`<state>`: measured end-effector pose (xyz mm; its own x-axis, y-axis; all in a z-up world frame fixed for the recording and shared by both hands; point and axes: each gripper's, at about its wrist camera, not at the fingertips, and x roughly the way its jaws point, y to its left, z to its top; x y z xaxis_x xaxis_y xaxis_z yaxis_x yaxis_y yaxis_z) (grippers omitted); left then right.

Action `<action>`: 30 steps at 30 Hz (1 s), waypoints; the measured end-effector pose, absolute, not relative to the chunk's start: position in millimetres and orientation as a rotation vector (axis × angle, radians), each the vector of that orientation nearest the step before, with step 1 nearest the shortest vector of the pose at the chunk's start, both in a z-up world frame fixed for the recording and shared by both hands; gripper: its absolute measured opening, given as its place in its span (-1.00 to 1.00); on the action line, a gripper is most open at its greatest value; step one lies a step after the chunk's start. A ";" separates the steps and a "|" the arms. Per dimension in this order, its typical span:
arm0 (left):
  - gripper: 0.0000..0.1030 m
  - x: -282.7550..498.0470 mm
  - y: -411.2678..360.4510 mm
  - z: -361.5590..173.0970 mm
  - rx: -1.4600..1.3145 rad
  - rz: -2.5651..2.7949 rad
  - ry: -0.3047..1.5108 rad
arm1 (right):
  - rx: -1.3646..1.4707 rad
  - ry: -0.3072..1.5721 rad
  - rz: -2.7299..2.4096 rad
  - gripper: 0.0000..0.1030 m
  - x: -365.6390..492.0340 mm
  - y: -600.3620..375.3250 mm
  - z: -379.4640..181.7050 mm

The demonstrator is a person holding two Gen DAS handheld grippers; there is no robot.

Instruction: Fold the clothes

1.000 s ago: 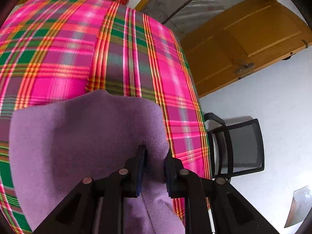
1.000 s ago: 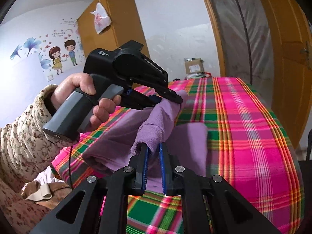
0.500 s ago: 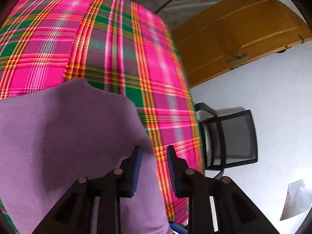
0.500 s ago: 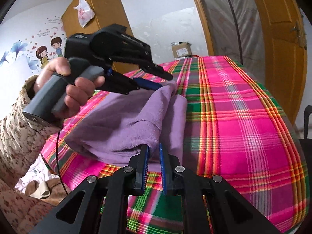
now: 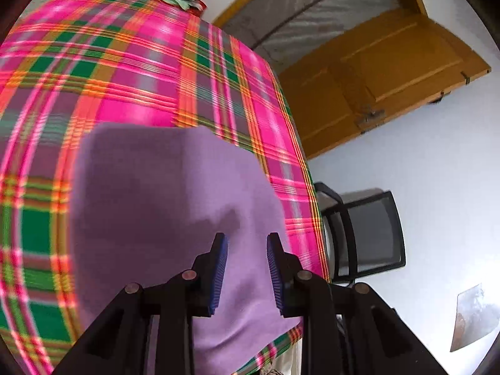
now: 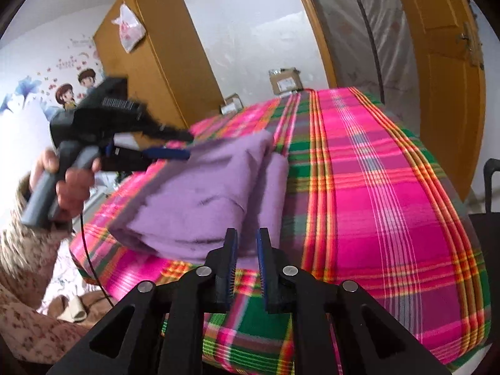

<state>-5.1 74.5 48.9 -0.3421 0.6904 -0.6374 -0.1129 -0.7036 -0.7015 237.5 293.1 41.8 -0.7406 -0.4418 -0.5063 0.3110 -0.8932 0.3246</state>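
Both tongs let go, the fold laid flat

The purple garment [image 5: 162,206] lies folded on the plaid surface [image 5: 131,72], just under and ahead of the left tongs [image 5: 247,243], whose jaws stand apart and empty; the right tongs [image 6: 247,243], jaws having just been opening with nothing between them, sit at its near edge, apparently so the fold settles undisturbed.

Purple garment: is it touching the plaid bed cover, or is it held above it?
Touching. The right wrist view shows the purple garment lying on the plaid bed cover, with no gap beneath.
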 end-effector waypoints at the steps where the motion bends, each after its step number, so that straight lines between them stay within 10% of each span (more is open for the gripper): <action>1: -0.49 -0.8 66.9 46.6 -1.377 2.088 -0.789 | 0.823 -0.311 -2.567 -0.57 235.5 291.7 43.2; 3: -0.49 8.9 53.3 39.9 -1.383 2.099 -0.819 | 0.823 -0.298 -2.533 -0.20 231.5 287.1 43.6; 13: -0.49 55.1 15.3 16.0 -1.392 2.105 -0.890 | 0.939 -0.290 -2.493 -0.21 212.1 273.7 26.9; 20: -0.47 69.7 13.5 17.9 -1.378 2.137 -0.824 | 0.944 -0.275 -2.478 -0.79 213.7 264.1 26.9; 30: -0.47 74.1 13.9 11.2 -1.368 2.098 -0.831 | 0.869 -0.326 -2.512 -0.83 226.9 278.5 45.9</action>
<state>74.1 13.9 11.2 -0.3717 0.6895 -0.6216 -0.0766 -0.6901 -0.7197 226.9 278.5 45.9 -0.6950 -0.4941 -0.5224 0.3443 -0.8665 0.3615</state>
